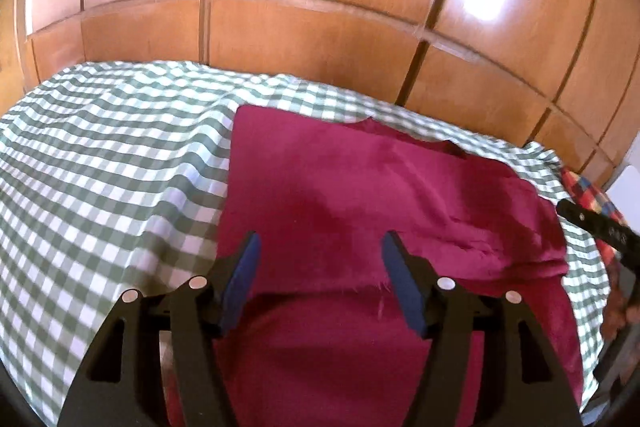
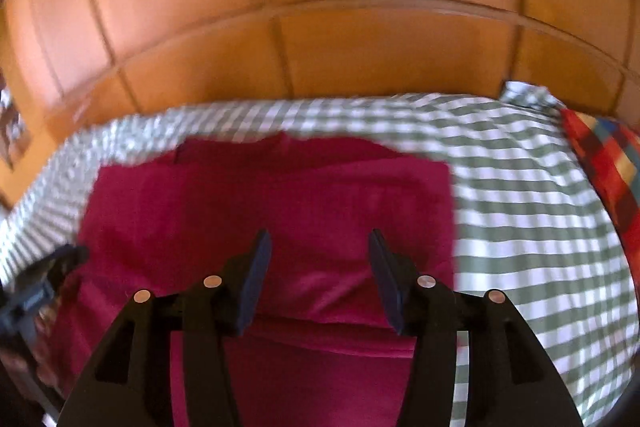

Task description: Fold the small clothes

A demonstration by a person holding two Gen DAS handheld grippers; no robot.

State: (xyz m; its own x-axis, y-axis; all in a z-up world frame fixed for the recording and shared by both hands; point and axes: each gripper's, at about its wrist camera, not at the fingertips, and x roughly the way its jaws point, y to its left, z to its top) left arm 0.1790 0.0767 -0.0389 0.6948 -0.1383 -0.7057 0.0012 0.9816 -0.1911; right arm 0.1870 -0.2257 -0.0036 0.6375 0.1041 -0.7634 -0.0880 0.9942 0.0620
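Note:
A crimson garment lies flat and partly folded on a green-and-white checked cloth; its near part is doubled over with a fold edge across the front. My left gripper hovers over the garment's near half, open and empty. In the right wrist view the same garment lies on the checked cloth, and my right gripper hovers over its near part, open and empty. The right gripper's tip shows at the right edge of the left wrist view. The left gripper shows blurred at the left edge of the right wrist view.
A wooden panelled wardrobe stands close behind the cloth-covered surface. A multicoloured checked fabric lies at the right edge of the surface, also visible in the left wrist view.

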